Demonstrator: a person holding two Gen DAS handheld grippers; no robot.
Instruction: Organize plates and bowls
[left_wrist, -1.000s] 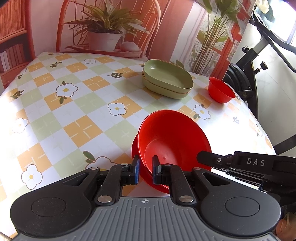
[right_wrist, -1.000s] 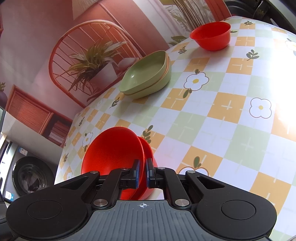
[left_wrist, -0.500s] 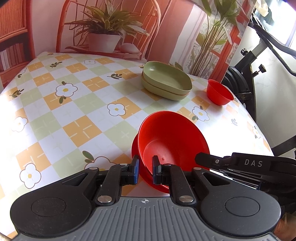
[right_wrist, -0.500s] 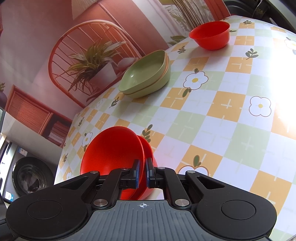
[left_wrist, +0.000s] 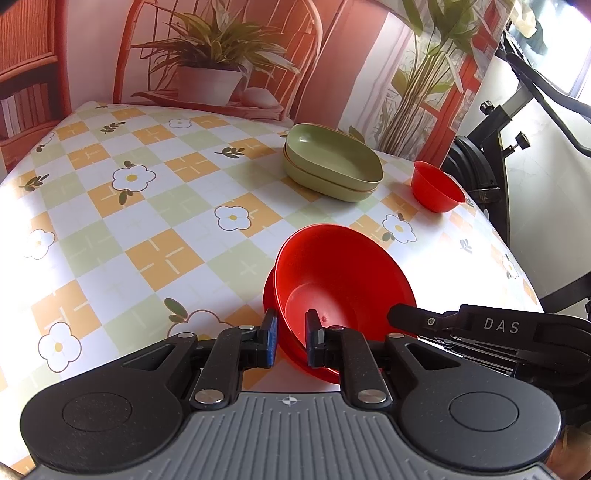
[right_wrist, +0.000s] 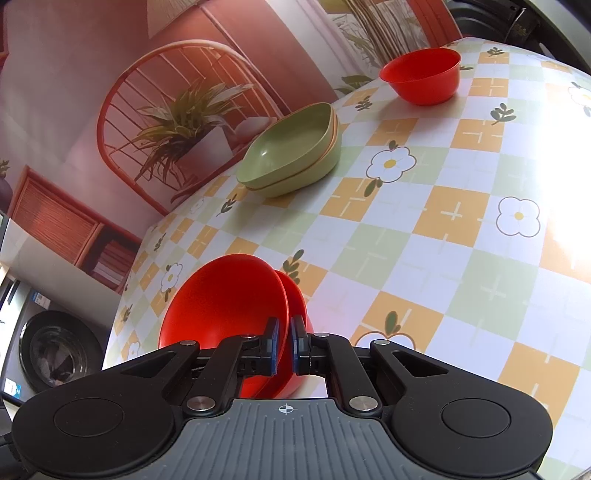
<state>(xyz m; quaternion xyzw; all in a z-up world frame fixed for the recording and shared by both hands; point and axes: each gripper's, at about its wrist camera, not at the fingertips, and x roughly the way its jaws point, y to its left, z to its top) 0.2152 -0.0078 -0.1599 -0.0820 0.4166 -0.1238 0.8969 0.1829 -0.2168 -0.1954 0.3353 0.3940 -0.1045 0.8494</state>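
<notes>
Checked floral oilcloth covers the table (left_wrist: 110, 236); the green plates (left_wrist: 332, 170) sit stacked near its far side, a small red bowl (left_wrist: 437, 188) beyond. Close in, two nested red bowls (left_wrist: 340, 280) hang tilted, rims pinched by the left gripper (left_wrist: 290, 338) and right gripper (right_wrist: 283, 343). Level them before lowering, I'd judge.

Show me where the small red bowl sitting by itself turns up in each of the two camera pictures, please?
Left wrist view: the small red bowl sits at the right, near the table's far right edge, right of the stacked green dishes.
Right wrist view: the same bowl is at the top, right of centre, up and to the right of the green dishes.
Shared landmark: the stacked green dishes, visible in both.
</notes>
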